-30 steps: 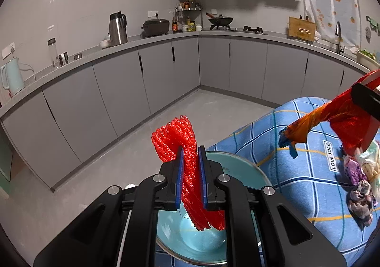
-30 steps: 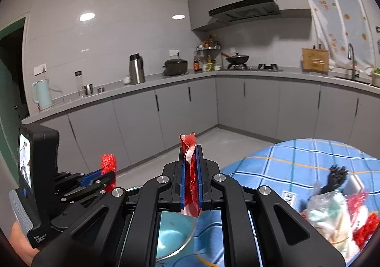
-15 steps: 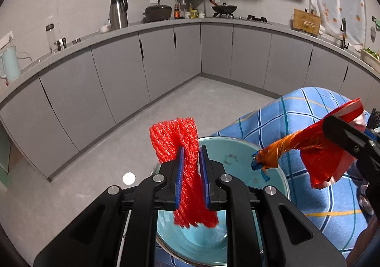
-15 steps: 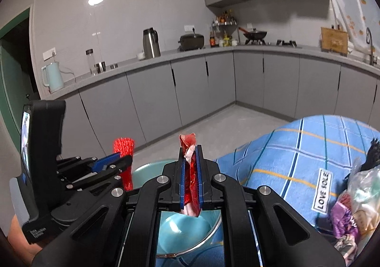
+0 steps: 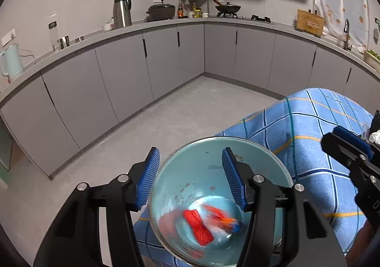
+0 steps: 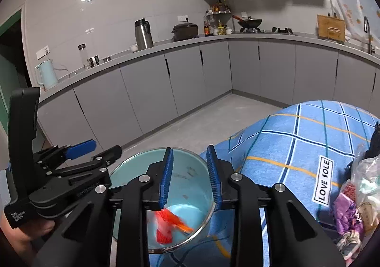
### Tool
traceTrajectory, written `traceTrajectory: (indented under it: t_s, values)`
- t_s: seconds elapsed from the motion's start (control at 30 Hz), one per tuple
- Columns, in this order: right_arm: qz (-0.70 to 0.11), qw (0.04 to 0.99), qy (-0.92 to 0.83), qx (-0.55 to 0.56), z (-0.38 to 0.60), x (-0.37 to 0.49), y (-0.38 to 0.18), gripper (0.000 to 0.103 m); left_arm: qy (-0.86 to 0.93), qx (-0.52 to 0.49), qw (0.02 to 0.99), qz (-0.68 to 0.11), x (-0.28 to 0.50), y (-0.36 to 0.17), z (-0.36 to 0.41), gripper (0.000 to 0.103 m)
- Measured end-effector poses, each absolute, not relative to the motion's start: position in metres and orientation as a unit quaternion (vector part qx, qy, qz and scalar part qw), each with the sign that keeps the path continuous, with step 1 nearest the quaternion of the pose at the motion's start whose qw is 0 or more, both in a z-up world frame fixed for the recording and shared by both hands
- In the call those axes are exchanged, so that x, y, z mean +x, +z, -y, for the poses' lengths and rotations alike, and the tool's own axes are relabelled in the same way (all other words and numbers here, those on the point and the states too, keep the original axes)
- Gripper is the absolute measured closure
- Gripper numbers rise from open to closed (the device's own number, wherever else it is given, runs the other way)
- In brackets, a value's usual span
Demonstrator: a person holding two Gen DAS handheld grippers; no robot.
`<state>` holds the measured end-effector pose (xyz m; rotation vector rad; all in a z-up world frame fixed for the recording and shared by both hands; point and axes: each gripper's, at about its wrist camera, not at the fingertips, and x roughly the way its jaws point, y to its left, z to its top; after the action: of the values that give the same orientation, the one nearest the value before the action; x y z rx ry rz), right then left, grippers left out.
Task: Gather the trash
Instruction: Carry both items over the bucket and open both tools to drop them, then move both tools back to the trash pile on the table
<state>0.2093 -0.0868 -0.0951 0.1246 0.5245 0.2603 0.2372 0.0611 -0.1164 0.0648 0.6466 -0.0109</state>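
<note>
A light blue metal bowl (image 5: 209, 162) sits at the edge of the blue checked tablecloth (image 5: 308, 138). In it lie a red foam net (image 5: 198, 224) and a red and orange wrapper (image 5: 223, 218), blurred. My left gripper (image 5: 190, 176) is open and empty above the bowl. My right gripper (image 6: 190, 176) is open and empty above the same bowl (image 6: 190, 172), with the red net (image 6: 163, 233) and the wrapper (image 6: 175, 220) below it. The left gripper also shows in the right wrist view (image 6: 95, 148).
A pile of mixed trash (image 6: 356, 200) with a clear bag and purple wrappers lies on the cloth at the right. Grey kitchen cabinets (image 5: 166, 60) run around the room beyond a grey floor (image 5: 166, 124).
Both grippers have opened. The red net has dropped from the left one and the red wrapper from the right one into the bowl.
</note>
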Motion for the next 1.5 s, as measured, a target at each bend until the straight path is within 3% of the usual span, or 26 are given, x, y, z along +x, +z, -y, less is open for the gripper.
traceTrajectory:
  t_s: [0.13,0.27,0.53,1.2,1.5]
  values:
    - [-0.257,0.956,0.125,0.059,0.089,0.206,-0.093,0.07,0.001,0.032,0.95,-0.312,0.234,-0.113,-0.063,0.04]
    - [-0.256,0.958,0.121,0.054,0.091,0.201,-0.093,0.066,0.008,0.034,0.953,-0.302,0.23,-0.107,-0.062,0.027]
    - [-0.253,0.96,0.111,0.046,0.095,0.19,-0.09,0.065,0.017,0.044,0.958,-0.281,0.216,-0.093,-0.059,0.023]
    - [-0.244,0.962,0.114,0.039,0.098,0.154,-0.079,0.051,0.022,0.07,0.959,-0.273,0.177,-0.085,-0.048,0.007]
    - [-0.231,0.969,0.084,0.04,0.12,0.132,-0.075,0.049,0.007,0.079,0.959,-0.271,0.169,-0.083,-0.028,0.006]
